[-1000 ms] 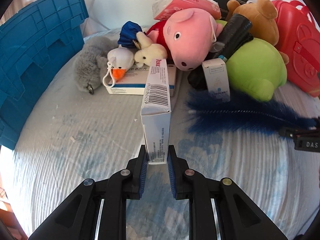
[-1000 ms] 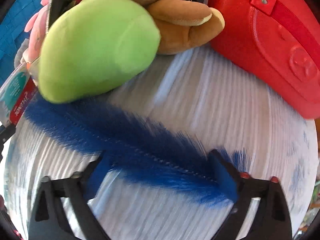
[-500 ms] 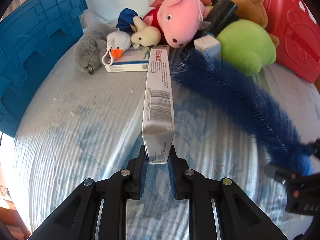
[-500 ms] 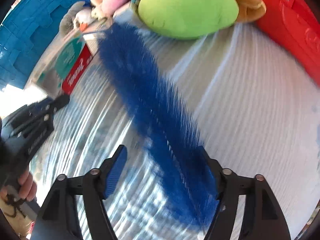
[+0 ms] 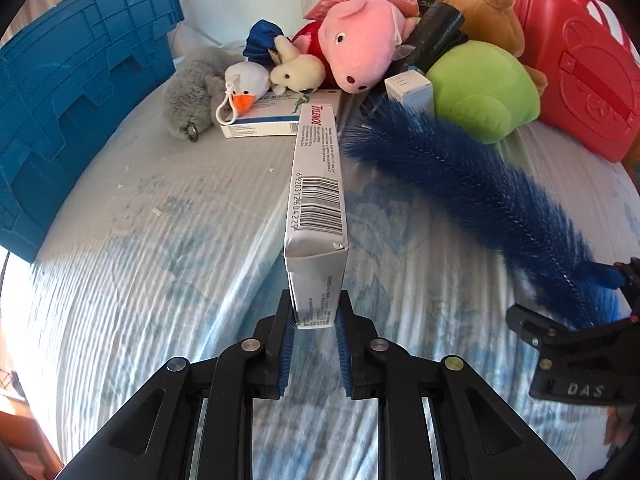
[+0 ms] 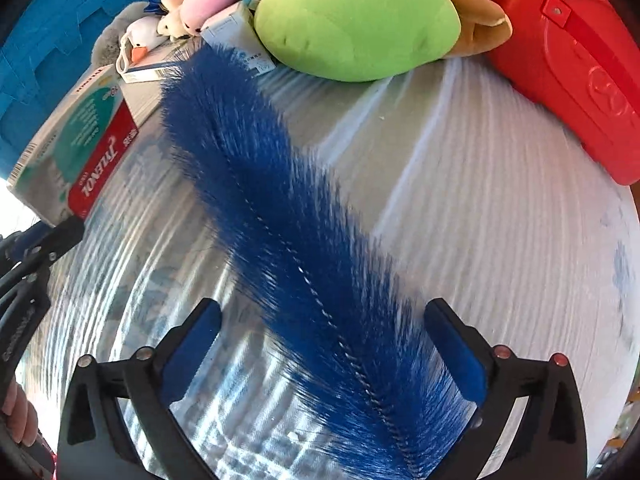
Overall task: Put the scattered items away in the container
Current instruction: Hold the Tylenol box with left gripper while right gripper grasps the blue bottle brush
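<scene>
Since a second ago the right gripper (image 6: 322, 356) has swung round so the brush (image 6: 280, 216) now runs lengthwise away between its jaws instead of across them; those jaws have just been opening and now stand wide, the brush's near end lying between them, its bristles brushing the right-hand pad with no squeeze. The left gripper (image 5: 313, 340) stays clamped on the near end of the box (image 5: 317, 216), which has drawn back from the pile and juts out ahead, clear of the bed.

To do this step well, judging from the layout: close the right jaws on the twisted wire spine, not the soft bristles, which would slip; centre the spine first, since it sits nearer the right pad; lift before swinging, or the far tip will drag through the pile. Carry the box level toward the crate (image 5: 76, 120), at the far left, its open top out of view; the long overhang could twist in the pads.

Underfoot is a pale ribbed bedcover (image 5: 160, 264) with faint blue flowers and a few white crumbs; farther off lies the pile, a grey plush (image 5: 188, 92), a duck (image 5: 244, 84), a pig (image 5: 360, 48), a green plush (image 5: 484, 88), a bear (image 5: 484, 8) and a red case (image 5: 580, 76); beyond that, white bedding and strong daylight.
</scene>
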The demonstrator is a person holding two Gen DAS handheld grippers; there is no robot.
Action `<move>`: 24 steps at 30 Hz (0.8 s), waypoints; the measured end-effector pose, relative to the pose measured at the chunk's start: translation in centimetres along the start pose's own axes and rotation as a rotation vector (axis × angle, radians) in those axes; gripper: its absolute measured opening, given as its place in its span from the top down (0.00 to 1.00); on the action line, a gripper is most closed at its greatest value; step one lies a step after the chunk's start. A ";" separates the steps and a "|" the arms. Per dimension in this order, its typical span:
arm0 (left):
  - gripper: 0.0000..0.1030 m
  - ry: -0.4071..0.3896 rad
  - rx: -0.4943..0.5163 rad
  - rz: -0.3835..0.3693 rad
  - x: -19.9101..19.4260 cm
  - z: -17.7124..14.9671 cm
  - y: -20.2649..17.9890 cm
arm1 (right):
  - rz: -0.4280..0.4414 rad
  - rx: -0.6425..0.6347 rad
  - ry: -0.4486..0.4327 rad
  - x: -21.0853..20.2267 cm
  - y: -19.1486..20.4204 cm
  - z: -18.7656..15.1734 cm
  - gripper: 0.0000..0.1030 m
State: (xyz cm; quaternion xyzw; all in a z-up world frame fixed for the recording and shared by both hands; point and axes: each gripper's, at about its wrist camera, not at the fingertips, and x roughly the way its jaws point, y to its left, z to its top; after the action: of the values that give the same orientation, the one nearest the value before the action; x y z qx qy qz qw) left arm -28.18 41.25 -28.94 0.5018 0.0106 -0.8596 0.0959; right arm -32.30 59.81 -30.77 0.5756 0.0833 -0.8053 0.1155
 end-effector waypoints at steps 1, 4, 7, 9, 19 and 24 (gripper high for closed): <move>0.82 0.004 0.001 -0.004 -0.1 -0.2 0.0 | -0.001 0.003 -0.002 -0.1 -0.1 0.0 0.00; 0.82 0.007 0.004 -0.008 -0.2 -0.5 -0.3 | -0.007 0.016 -0.006 -0.2 -0.2 -0.1 0.00; 0.82 0.005 0.008 -0.017 -0.2 -0.8 -0.4 | -0.004 0.003 0.007 -0.4 -0.1 0.1 0.00; 0.82 0.006 0.008 -0.016 -0.3 -1.0 -0.7 | -0.004 -0.005 0.010 -0.4 -0.1 0.2 0.00; 0.82 0.002 0.012 -0.015 -0.8 -1.3 -1.0 | -0.001 -0.036 -0.034 -2.8 -0.5 -0.4 0.74; 0.82 -0.006 0.017 -0.010 -0.9 -1.6 -1.2 | 0.009 -0.018 -0.088 -3.3 -0.7 -0.7 0.72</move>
State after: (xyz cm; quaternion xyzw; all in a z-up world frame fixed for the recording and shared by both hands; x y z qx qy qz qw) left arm -26.55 42.80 -29.07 0.4998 0.0053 -0.8617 0.0872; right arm -30.82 60.99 -27.93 0.5389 0.0827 -0.8285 0.1280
